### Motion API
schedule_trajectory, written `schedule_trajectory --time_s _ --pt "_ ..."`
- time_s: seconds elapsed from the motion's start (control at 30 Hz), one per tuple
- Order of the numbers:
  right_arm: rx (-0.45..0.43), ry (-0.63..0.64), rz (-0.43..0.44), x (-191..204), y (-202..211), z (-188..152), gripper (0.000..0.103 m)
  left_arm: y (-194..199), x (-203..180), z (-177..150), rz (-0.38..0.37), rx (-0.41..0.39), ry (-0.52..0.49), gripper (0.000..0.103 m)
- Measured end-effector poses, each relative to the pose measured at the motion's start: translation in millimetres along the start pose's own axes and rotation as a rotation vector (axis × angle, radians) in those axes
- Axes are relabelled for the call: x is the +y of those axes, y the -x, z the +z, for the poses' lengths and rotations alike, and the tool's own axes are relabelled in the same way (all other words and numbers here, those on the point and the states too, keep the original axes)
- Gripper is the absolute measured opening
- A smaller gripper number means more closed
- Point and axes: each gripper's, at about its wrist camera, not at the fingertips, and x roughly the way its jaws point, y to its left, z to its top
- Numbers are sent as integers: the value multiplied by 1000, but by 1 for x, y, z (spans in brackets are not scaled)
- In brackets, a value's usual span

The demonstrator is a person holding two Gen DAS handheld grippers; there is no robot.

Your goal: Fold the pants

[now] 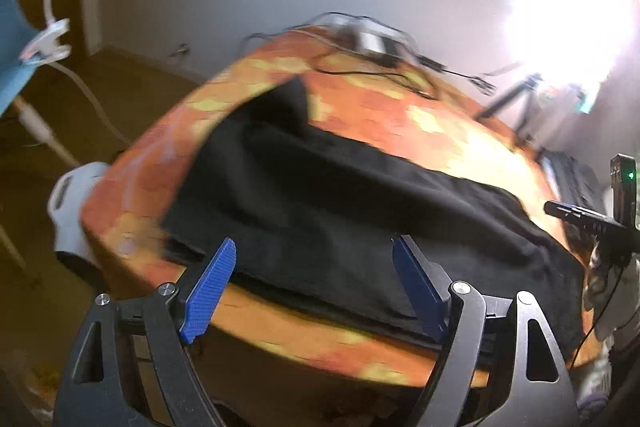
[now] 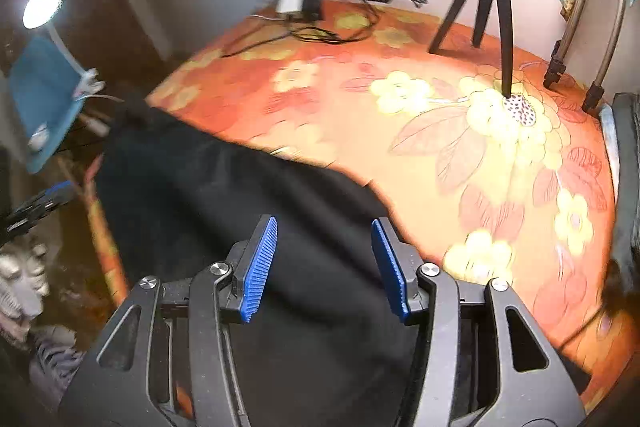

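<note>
Black pants [image 1: 340, 211] lie folded lengthwise along the near edge of a table with an orange floral cloth [image 1: 400, 107]. My left gripper [image 1: 316, 251] is open and empty, just above the pants' near edge. In the right wrist view the pants [image 2: 240, 195] spread from the left edge of the table toward me. My right gripper [image 2: 324, 231] is open and empty, hovering over the pants. The other gripper shows at the far left of the right wrist view [image 2: 36, 207] and at the right of the left wrist view [image 1: 592, 219].
A black tripod [image 2: 492, 3] stands on the table at the back right. A small box with tangled cables [image 2: 300, 3] lies at the far edge. Metal stand legs [image 2: 576, 39] are at the right. A blue chair [image 2: 44, 99] and lamp [image 2: 42, 7] stand left.
</note>
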Motion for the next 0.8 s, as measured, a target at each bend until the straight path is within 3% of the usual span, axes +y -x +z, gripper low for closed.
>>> schedule_trajectory --time_s 0.2,0.33,0.5,0.7,0.8 --pt "76 -87 27 -35 -50 18 52 -15 47 7 80 10 74 80" --pt "108 -57 39 -35 -66 13 52 -20 64 10 76 10 95 80" --pt "98 -30 62 -22 -59 6 16 -29 84 14 52 15 159 80" --pt "-63 47 19 -5 -5 4 10 -35 93 13 69 37 165 80" --pt "-45 102 -82 -2 -10 10 13 -37 93 11 73 54 162 80"
